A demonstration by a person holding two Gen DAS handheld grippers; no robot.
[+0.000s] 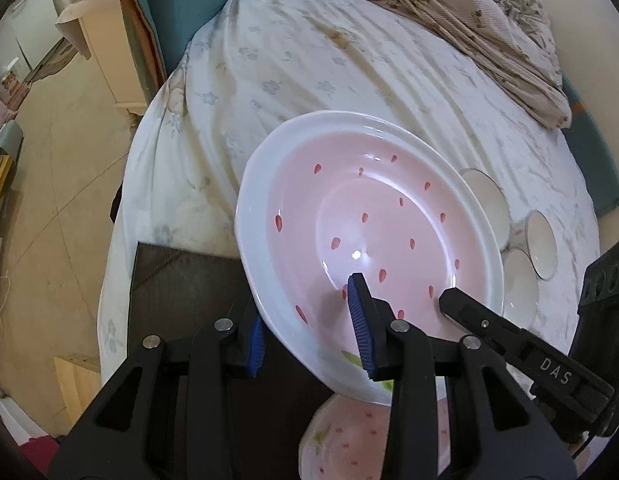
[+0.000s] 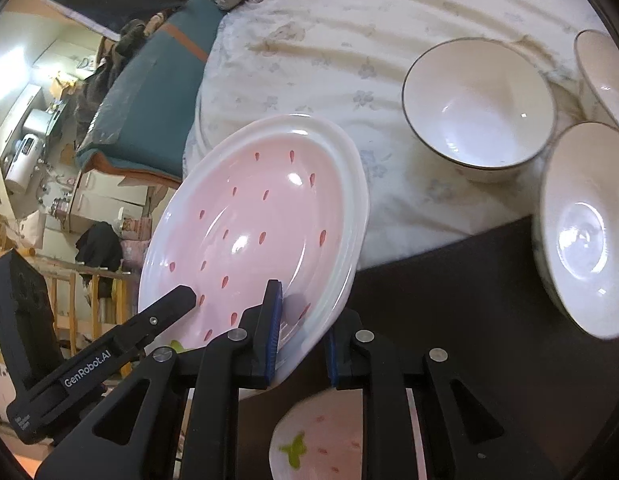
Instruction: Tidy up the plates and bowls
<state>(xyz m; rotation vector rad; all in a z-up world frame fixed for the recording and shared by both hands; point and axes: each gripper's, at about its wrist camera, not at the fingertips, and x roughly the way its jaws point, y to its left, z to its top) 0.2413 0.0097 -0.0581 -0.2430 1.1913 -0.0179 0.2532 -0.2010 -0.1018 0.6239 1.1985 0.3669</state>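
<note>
Over bedsheet [image 1: 309, 60]: pink seed-speckled plate [image 1: 369, 220]

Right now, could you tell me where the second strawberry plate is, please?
The second strawberry plate lies on the dark mat, low in both wrist views, directly beneath the lifted strawberry plate.
</note>
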